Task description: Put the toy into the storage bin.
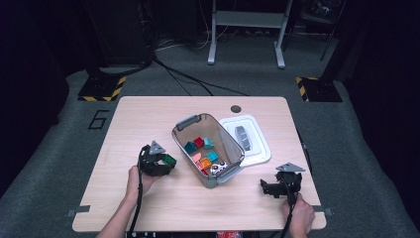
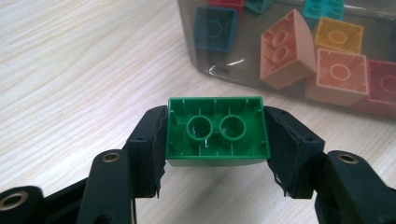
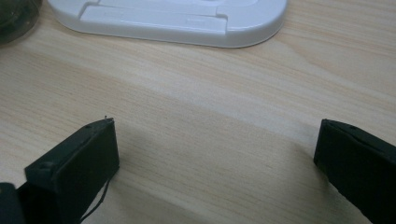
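On the floor mat left of the bench [image 1: 148, 198] we read a taped figure "6" [image 1: 98, 119]. We make out no other writing; the bricks carry no legible marks.

We see the left tongs [image 2: 217, 135] clenched on a green brick [image 2: 217, 132], one pad pressed to each short side. The brick's hollow underside, with two round tubes, faces the left gripper view's camera. In the high view the left tongs [image 1: 167, 162] hold the green brick [image 1: 170, 159] just above the wood, just beside the left wall of the bin [image 1: 184, 135] and outside it.

The clear bin with grey handles stands mid-bench, set at an angle. Inside it we note loose bricks [image 1: 205, 154]: teal, red, orange, pink, and one black-and-white piece near the front corner. Through the bin wall [image 2: 224, 70] the left gripper view shows pink, yellow and teal bricks [image 2: 285, 51].

The white lid [image 1: 257, 148] lies flat, touching the bin's right side.

The right tongs [image 1: 270, 188] rest near the front right edge, released, well apart from the bin. In the right gripper view they [image 3: 215, 158] stand wide over bare wood, the lid [image 3: 187, 18] beyond them.
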### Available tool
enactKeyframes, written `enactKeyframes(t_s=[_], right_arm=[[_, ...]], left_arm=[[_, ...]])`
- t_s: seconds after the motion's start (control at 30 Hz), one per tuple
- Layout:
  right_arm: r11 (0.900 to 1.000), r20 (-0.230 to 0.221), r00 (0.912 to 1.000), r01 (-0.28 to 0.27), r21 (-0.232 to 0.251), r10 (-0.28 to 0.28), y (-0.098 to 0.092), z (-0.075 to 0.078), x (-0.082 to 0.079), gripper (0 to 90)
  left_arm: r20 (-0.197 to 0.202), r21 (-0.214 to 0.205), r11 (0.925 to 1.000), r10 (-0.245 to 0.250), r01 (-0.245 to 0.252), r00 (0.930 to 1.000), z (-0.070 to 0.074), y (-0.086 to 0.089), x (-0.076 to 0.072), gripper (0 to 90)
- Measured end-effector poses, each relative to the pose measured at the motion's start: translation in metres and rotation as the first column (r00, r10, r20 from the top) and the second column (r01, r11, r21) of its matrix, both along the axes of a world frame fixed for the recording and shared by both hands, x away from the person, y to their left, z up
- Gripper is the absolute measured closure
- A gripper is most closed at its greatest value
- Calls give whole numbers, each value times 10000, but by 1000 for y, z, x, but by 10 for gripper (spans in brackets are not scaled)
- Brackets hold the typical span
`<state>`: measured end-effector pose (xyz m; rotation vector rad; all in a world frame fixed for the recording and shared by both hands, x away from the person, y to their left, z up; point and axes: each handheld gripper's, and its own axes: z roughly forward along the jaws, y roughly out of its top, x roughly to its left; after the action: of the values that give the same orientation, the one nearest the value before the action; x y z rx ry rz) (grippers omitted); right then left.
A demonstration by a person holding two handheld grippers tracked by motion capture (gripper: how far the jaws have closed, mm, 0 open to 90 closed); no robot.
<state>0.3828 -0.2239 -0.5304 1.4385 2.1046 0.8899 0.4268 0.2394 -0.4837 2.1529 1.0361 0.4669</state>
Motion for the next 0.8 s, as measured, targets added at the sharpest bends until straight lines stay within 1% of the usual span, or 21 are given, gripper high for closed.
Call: enactKeyframes(t_s=[0.03,0.1,0.17,0.2,0.27,0.3,0.33,0.37,0.4,0.47,0.5,0.57,0.6,0.63,0.67,0.7,0.73,0.77,0.8], right_arm=[[10000,2,10000,-3,-7,3,0,0,0,0],[10000,-2,10000,3,2,-3,0,0,0,0],[10000,-1,10000,3,1,-3,0,0,0,0],[10000,-1,10000,-1,1,1,0,0,0,0],[10000,-4,10000,2,1,-2,0,0,0,0],[10000,-2,10000,0,-5,0,0,0,0,0],[10000,1,10000,0,-5,0,0,0,0,0],[10000,-2,10000,0,2,0,0,0,0,0],[10000,-1,10000,2,3,-2,0,0,0,0],[10000,1,10000,-1,0,1,0,0,0,0],[10000,2,10000,-3,-1,3,0,0,0,0],[10000,-1,10000,0,-1,0,0,0,0,0],[10000,0,10000,0,0,0,0,0,0,0],[10000,0,10000,-1,0,1,0,0,0,0],[10000,0,10000,-1,0,1,0,0,0,0],[10000,-2,10000,1,1,-1,0,0,0,0],[10000,-1,10000,2,0,-2,0,0,0,0],[10000,-2,10000,-1,0,1,0,0,0,0],[10000,2,10000,-2,-1,2,0,0,0,0]], left_arm=[[-118,93,9999,-103,104,9999,2,2,0,431],[-106,43,10000,-16,16,9999,3,3,0,431],[-172,115,9999,-21,23,9998,5,5,0,431],[-90,7,10000,72,-72,9999,6,5,0,431],[-185,90,9999,75,-74,9998,8,6,0,431],[-143,-44,9998,198,-198,9997,9,6,0,431],[-115,-32,9997,228,-228,9997,10,7,0,431],[-127,-39,9998,173,-174,9998,11,8,1,431],[-172,103,9999,121,-119,9998,14,9,1,431],[-120,2,9998,195,-195,9997,16,9,1,431],[-160,91,9999,124,-123,9998,18,11,1,431],[-165,-10,9998,190,-190,9997,21,12,2,432],[-185,118,9999,110,-108,9998,24,13,2,431],[-180,-16,9998,208,-208,9996,25,13,2,431],[-105,-28,9997,251,-251,9996,27,14,2,432],[-155,73,9999,151,-150,9998,30,16,2,431],[-86,-109,9995,293,-294,9995,30,16,2,431],[-105,-9,9996,266,-266,9996,33,17,2,431],[-120,-160,9992,365,-367,9993,34,18,2,432]])
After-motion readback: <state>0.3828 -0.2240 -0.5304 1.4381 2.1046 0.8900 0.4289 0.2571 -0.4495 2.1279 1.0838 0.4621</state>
